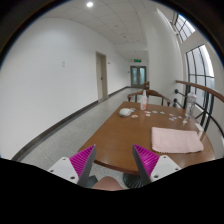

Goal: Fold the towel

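Observation:
A light pink towel (176,139) lies flat on the brown wooden table (125,135), ahead and to the right of my fingers. My gripper (113,160) is held above the table's near edge, well short of the towel. Its two pink pads (83,159) stand wide apart with nothing between them, so it is open and empty.
Farther along the table stand a bottle (144,99), a white round object (125,112) and small scattered items (168,115). A chair (198,102) and a curved railing stand at the right. A corridor with white walls and doors (102,75) runs to the left.

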A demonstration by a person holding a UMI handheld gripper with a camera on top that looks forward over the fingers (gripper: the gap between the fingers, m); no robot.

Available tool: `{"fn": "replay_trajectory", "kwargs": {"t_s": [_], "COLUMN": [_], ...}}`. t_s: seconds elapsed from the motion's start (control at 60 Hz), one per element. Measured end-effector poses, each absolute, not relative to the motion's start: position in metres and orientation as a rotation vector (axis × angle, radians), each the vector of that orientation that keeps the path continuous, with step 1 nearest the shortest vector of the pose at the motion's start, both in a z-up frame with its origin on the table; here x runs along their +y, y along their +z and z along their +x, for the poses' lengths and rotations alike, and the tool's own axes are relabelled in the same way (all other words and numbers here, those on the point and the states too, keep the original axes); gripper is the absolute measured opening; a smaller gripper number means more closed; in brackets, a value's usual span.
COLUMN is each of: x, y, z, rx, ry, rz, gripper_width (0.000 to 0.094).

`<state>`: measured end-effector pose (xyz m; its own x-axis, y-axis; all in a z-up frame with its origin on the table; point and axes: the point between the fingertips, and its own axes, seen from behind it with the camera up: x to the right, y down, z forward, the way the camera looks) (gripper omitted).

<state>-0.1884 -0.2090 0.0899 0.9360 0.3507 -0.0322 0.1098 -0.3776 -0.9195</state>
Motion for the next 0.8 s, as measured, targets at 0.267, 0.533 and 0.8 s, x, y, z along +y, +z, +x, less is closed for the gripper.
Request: {"fn": "replay_trajectory", "kwargs": {"t_s": [0.267,0.533,0.8], "x": [-0.129,-0.022,-0.004], "y": [0.069,0.004,-0.008], "z": [-0.126,-0.063,-0.064], "rx": [-0.267,-0.193,-0.139], "ry": [0.121,-0.011,0.09], "rz": [-2.015,-2.166,-2.184], "gripper_width": [0.0753,0.0689,0.0023]}}
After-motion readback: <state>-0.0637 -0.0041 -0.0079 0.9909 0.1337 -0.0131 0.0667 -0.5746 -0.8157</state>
